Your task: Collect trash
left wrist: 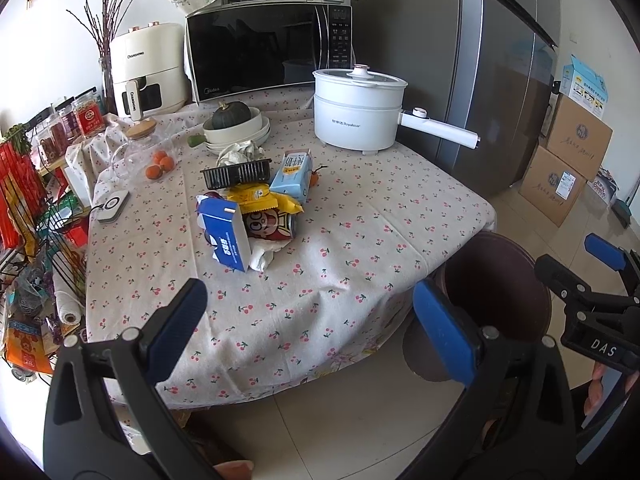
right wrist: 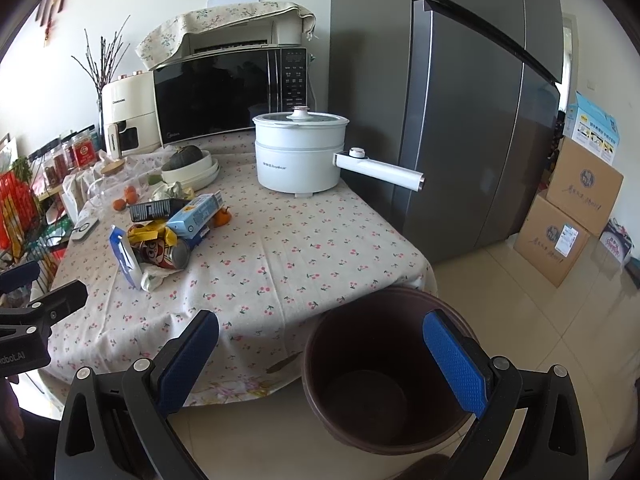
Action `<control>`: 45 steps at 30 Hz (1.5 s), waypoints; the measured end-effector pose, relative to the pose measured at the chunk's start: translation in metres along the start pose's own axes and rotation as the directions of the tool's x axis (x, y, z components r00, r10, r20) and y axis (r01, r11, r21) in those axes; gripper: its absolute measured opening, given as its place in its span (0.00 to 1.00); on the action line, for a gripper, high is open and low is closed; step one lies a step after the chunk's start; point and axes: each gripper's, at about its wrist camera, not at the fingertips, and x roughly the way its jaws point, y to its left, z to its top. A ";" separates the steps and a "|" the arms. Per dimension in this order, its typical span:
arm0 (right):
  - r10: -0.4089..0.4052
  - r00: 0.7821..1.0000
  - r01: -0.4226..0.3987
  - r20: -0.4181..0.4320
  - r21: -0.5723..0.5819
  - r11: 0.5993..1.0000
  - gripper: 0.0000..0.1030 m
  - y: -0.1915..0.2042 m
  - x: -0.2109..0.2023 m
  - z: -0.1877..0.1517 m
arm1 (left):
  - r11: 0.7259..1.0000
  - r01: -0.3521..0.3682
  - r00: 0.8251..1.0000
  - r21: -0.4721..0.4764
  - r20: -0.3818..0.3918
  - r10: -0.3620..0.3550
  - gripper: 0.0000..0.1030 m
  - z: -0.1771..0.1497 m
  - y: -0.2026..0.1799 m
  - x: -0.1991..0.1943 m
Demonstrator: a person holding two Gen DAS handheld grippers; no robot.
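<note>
A pile of trash lies on the cherry-print tablecloth [left wrist: 320,264]: a blue-white box [left wrist: 228,236], a red drink can [left wrist: 272,226], a yellow wrapper [left wrist: 260,196], a light-blue carton [left wrist: 292,176], a black tray [left wrist: 236,172], crumpled tissue [left wrist: 262,256] and crumpled paper [left wrist: 240,152]. The same pile shows in the right wrist view around the can [right wrist: 164,254]. A dark brown bin [right wrist: 384,364] stands on the floor at the table's near corner; it also shows in the left wrist view [left wrist: 496,284]. My left gripper [left wrist: 310,324] is open and empty above the table's near edge. My right gripper [right wrist: 322,356] is open and empty above the bin.
A white electric pot [left wrist: 356,112] with a long handle, a microwave [left wrist: 268,48], an air fryer [left wrist: 148,68], stacked bowls with a squash [left wrist: 236,124], a glass jar [left wrist: 140,148] and small oranges [left wrist: 160,164] are on the table. A fridge [right wrist: 460,112] and cardboard boxes [right wrist: 568,216] stand to the right.
</note>
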 end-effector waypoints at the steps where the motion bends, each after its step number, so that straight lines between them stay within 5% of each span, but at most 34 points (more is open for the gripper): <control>1: 0.000 1.000 0.000 -0.001 0.000 1.000 1.00 0.000 0.000 0.000 | 1.000 -0.001 1.000 0.001 0.001 0.001 0.99 -0.001 0.000 0.000; 37: -0.006 1.000 0.006 -0.005 0.006 1.000 1.00 -0.002 0.001 -0.005 | 1.000 -0.002 1.000 0.011 0.009 0.002 0.99 -0.003 0.000 -0.002; 45: -0.003 1.000 0.003 -0.020 0.021 1.000 1.00 -0.003 0.003 -0.002 | 1.000 0.001 0.999 -0.002 -0.049 -0.001 0.99 0.001 0.008 0.007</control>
